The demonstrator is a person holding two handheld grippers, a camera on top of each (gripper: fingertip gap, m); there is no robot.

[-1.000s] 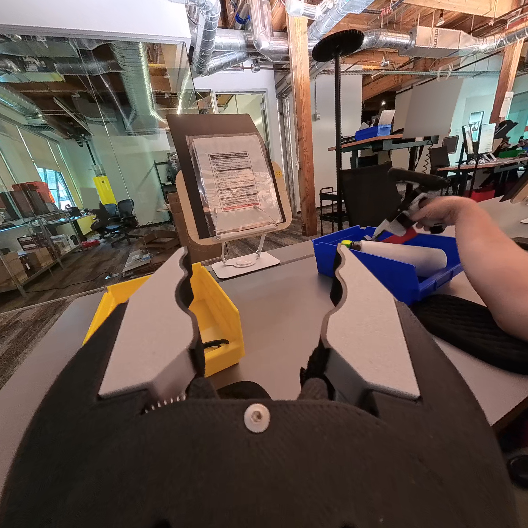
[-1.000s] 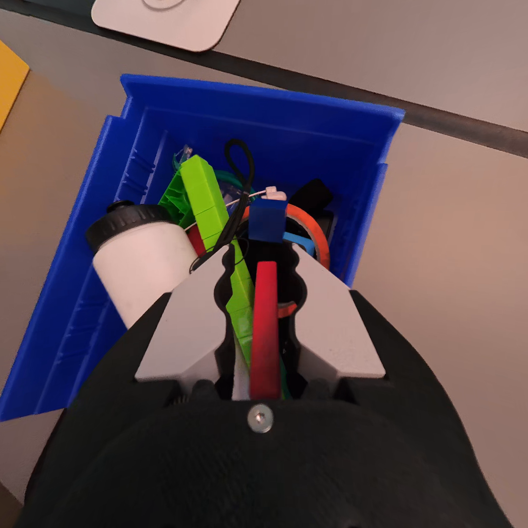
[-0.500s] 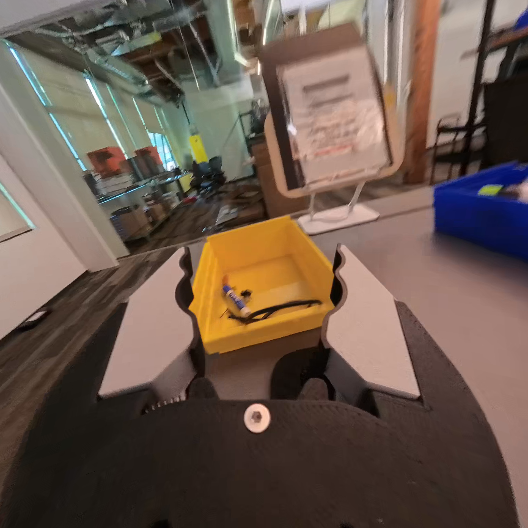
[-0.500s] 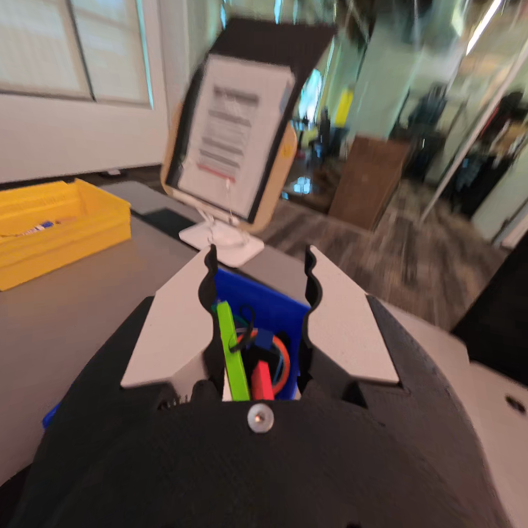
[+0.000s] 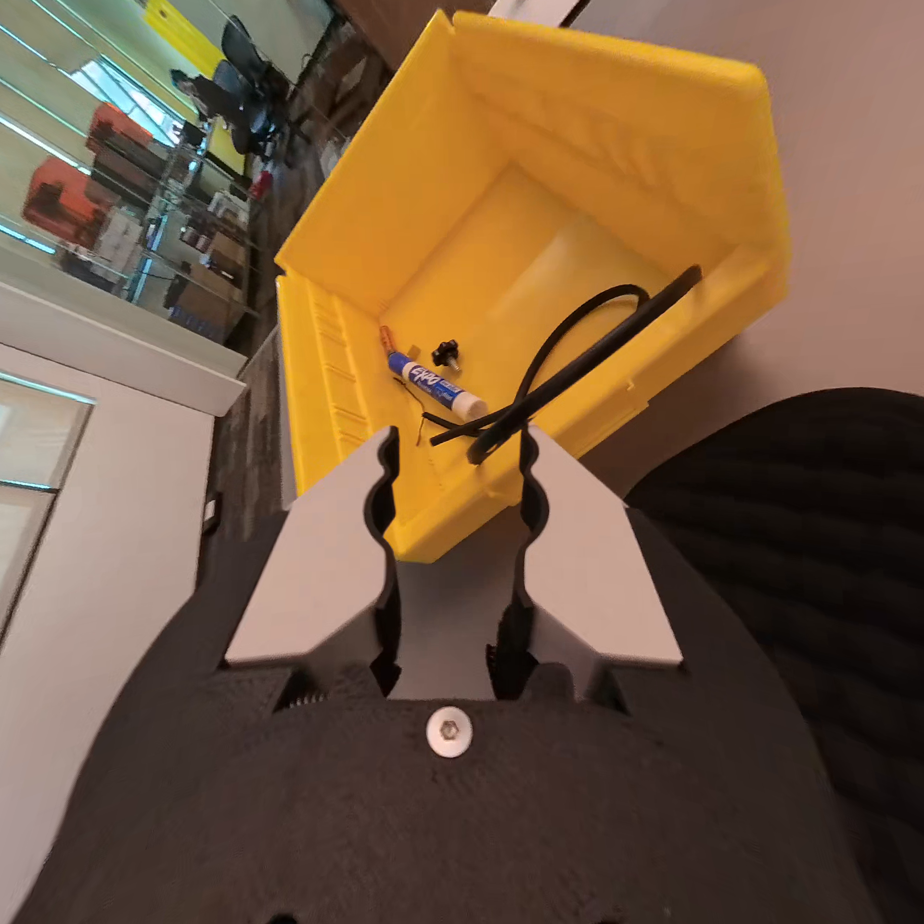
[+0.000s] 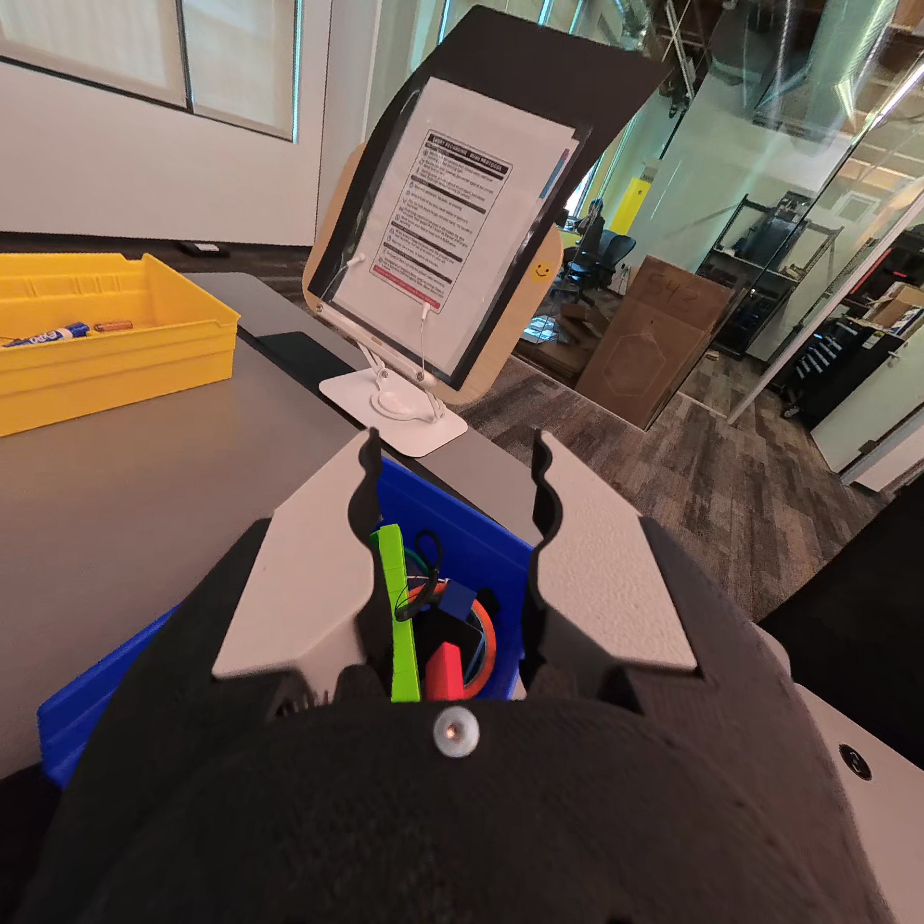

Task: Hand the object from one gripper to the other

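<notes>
A: Your left gripper – fingers spread, nothing between them. It's tilted over the near lip of the yellow bin.

B: What's in that bin?

A: Nearest you, a black cable looped across the floor, one end up on the right wall. Then a blue marker, a small black knob just beside it, and an orange bit at the marker's far end. Black pad on the table to the right.

B: And the right?

A: Your right gripper – fingers spread too, holding nothing. It sits over the blue bin. Between the fingers you can see a green brick strip, a red block, a blue block, an orange tape ring and a black cord, all in the bin.

B: So which object are you handing over?

A: Can't tell. Neither gripper holds one. Farther out on the table: a sheet on a white stand, yellow bin off to the left.
</notes>
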